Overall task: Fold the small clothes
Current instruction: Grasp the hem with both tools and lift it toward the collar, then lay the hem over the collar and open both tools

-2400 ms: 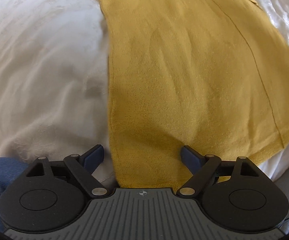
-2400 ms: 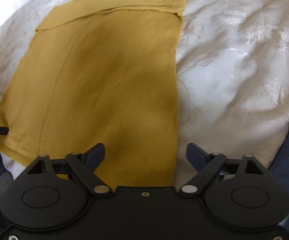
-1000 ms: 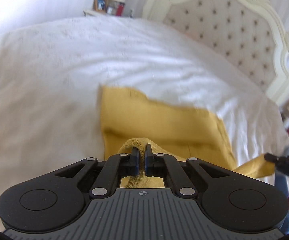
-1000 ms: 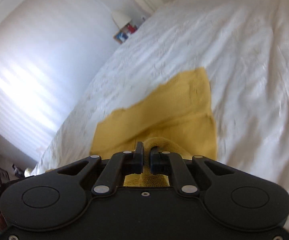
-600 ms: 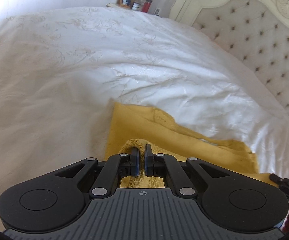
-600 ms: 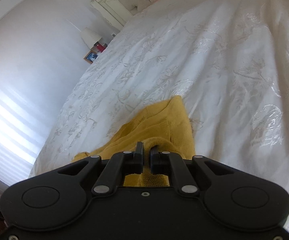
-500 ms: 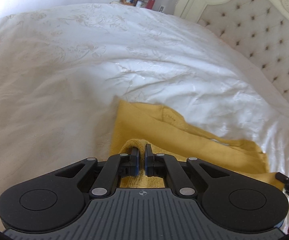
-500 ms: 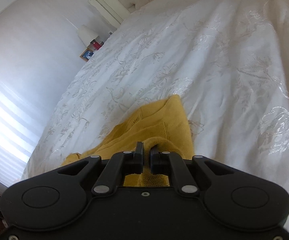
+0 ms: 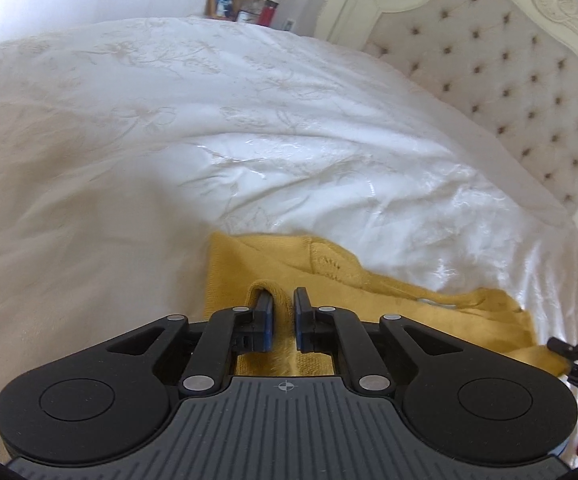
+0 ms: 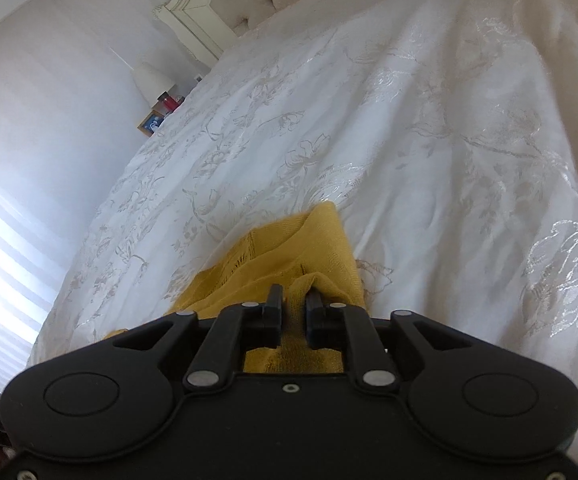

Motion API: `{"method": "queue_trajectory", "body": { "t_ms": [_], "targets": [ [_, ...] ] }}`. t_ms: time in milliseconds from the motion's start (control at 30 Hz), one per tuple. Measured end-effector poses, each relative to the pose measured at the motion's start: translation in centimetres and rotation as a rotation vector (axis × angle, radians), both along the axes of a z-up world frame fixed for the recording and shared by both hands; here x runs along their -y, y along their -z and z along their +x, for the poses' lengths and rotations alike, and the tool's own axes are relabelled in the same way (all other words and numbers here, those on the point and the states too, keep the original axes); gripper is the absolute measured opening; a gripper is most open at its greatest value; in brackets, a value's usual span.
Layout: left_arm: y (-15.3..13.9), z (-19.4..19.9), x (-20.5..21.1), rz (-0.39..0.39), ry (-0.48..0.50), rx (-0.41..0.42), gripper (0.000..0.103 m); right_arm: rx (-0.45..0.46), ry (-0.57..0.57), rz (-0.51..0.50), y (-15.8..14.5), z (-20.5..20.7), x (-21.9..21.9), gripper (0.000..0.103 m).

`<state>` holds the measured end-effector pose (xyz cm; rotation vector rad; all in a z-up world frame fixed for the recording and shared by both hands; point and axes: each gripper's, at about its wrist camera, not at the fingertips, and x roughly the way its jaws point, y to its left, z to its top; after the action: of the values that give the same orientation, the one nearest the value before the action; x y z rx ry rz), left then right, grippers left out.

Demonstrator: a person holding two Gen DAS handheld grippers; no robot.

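Broadly, a white bedspread with a shiny floral pattern [image 9: 137, 128] is seen covering the bed, backed by a cream button-tufted headboard [image 9: 501, 60]. On it, a mustard-yellow knitted garment [image 9: 353, 280] is laid folded, its top layer doubled over. A fold of knit lies between the slightly parted fingers of the left gripper [image 9: 282, 307] and of the right gripper [image 10: 294, 300]; no firm pinch is seen.

1. The yellow garment's [image 9: 369, 292] near part lies hidden behind the left gripper [image 9: 282, 322].
2. The headboard [image 9: 509, 64] runs off the right edge.
3. Bedside items [image 9: 245, 10] are too small to identify.
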<state>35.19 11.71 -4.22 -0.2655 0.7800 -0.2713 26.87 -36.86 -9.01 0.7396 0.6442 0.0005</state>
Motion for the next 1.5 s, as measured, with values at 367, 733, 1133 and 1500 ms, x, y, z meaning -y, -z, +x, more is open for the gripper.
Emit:
{"method": "queue_trajectory", "body": {
  "t_ms": [367, 733, 1133, 1500],
  "targets": [
    [-0.6, -3.8, -1.1, 0.133, -0.101, 0.062, 0.044, 0.103, -0.049, -0.326, -3.7, -4.1, -2.8, 0.074],
    [2.2, -8.3, 7.1, 0.314, 0.240, 0.103, 0.044, 0.066, -0.396, -0.637, -1.2, -5.8, -13.4, 0.054],
    [1.5, -0.1, 7.2, 0.214, 0.140, 0.035, 0.045, 0.002, -0.321, -0.630, -1.8, 3.2, -12.5, 0.053],
    [-0.4, 1.3, 3.5, 0.200, 0.047, 0.052, 0.046, -0.005, -0.120, -0.453, -2.3, 4.6, -6.4, 0.053]
  ]
}}
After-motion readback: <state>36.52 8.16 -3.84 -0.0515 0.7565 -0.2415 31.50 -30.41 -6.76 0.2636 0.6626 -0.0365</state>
